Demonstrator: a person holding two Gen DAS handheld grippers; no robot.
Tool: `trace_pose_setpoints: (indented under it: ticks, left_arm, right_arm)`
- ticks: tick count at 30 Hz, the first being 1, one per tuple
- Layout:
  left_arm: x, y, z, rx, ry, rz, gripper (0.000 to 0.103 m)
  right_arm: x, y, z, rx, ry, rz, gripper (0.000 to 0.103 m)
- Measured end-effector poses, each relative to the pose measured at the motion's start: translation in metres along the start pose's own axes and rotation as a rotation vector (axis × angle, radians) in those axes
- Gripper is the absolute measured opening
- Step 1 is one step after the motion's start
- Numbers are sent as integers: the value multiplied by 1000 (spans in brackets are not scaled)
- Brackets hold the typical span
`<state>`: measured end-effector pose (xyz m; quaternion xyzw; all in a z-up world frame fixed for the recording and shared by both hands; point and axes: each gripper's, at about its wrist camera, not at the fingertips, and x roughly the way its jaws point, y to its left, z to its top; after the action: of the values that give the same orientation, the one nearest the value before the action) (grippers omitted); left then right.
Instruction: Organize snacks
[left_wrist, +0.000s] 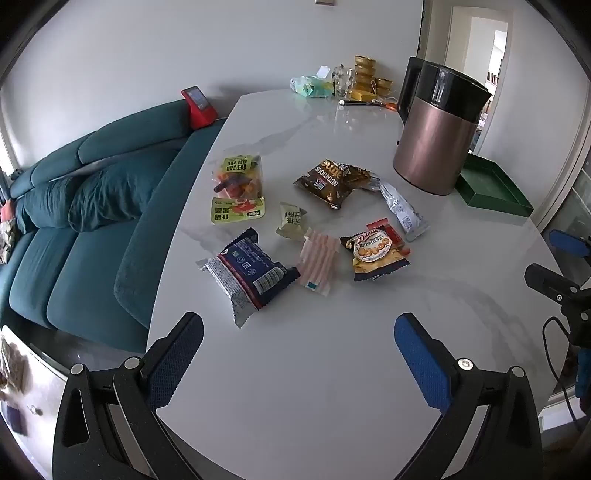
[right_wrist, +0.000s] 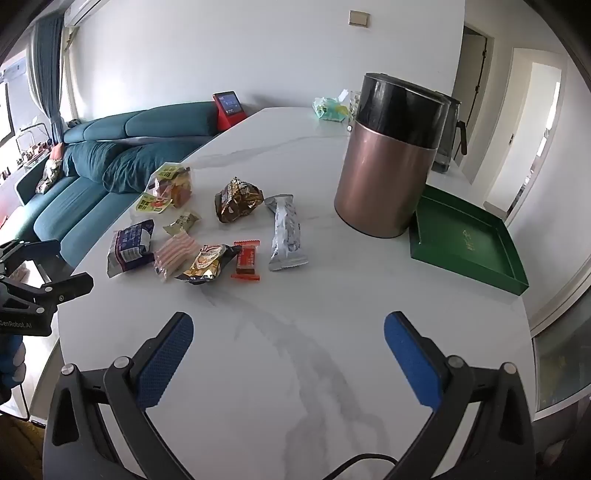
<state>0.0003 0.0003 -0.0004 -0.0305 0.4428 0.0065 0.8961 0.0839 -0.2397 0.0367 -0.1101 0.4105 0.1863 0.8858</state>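
Both tools, left tool (left_wrist: 299, 354) and right tool (right_wrist: 288, 350), are hovering with fingers apart, holding nothing. Snack packets (left_wrist: 314, 218) are lying scattered mid-worktop (left_wrist: 332, 369), left of the green tray (right_wrist: 465, 240). They are looking light, crinkly and slippery, so pinching a sealed edge seems wisest.

A lived-in home, its sitting and dining areas sharing one room: a white marble-patterned worktop (right_wrist: 332, 295) stands just beside a teal fabric sofa (left_wrist: 92, 206) with loose cushions. A red smart-display gadget (right_wrist: 228, 109) sits at the sofa's far end, against a plain white wall. On the worktop lie assorted snack packets (left_wrist: 295, 225), a copper-and-black electric kettle (left_wrist: 432, 136), a green tray (right_wrist: 469, 243), a pack of tissues (left_wrist: 310, 86) and stacked gold tins (left_wrist: 365, 74). Blue curtains (right_wrist: 48, 74) hang at a window, and an open doorway (right_wrist: 532, 140) leads to a brighter room beyond.
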Motion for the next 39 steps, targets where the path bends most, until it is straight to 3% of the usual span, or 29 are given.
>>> trace_pose_setpoints:
  ticks: [39]
  left_arm:
    - [7, -5, 6, 15, 6, 12, 102]
  right_arm:
    - [3, -10, 3, 13, 1, -15, 103]
